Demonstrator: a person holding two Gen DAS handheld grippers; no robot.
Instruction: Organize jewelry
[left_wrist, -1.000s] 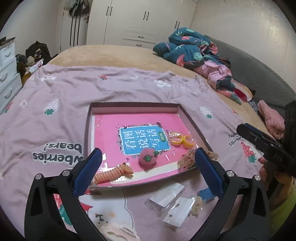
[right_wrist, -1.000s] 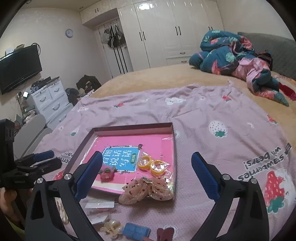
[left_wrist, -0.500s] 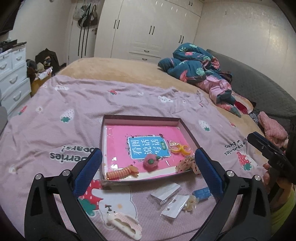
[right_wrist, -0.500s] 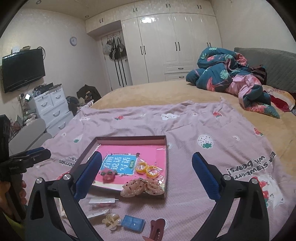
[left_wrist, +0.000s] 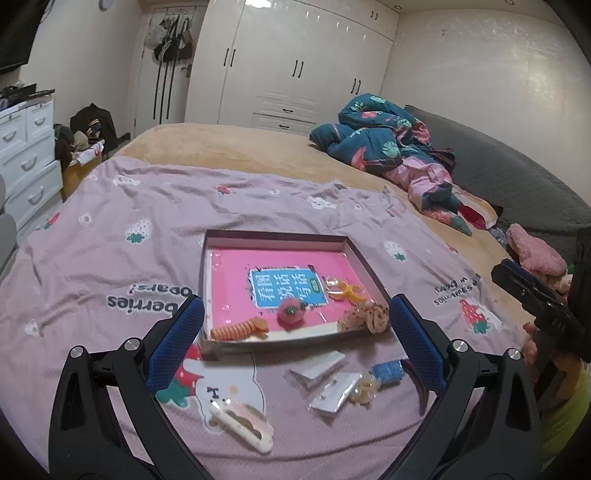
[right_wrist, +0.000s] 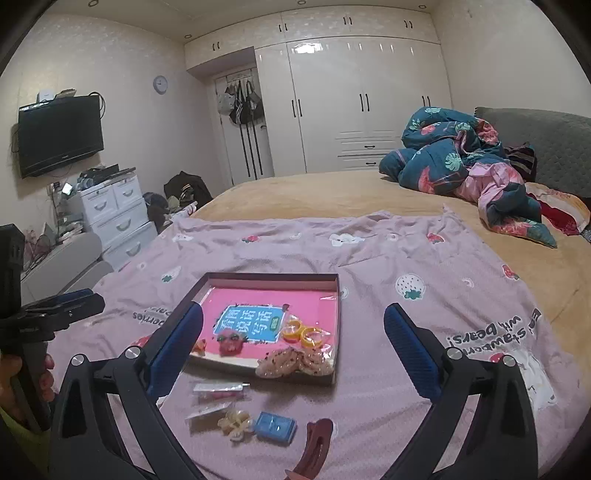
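Left gripper and right gripper both spread wide and empty, held back over the pink bedspread, presumably surveying: shallow box with some pieces ahead, loose hair clips and packets just below the fingertips.

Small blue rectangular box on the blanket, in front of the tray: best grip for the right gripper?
Take the small blue rectangular box across its two short ends, coming straight down from above. It lies flat on the pink blanket, so only the side walls offer purchase. The cream flower clip crowds its left end, so set that finger carefully. The right gripper is already open.
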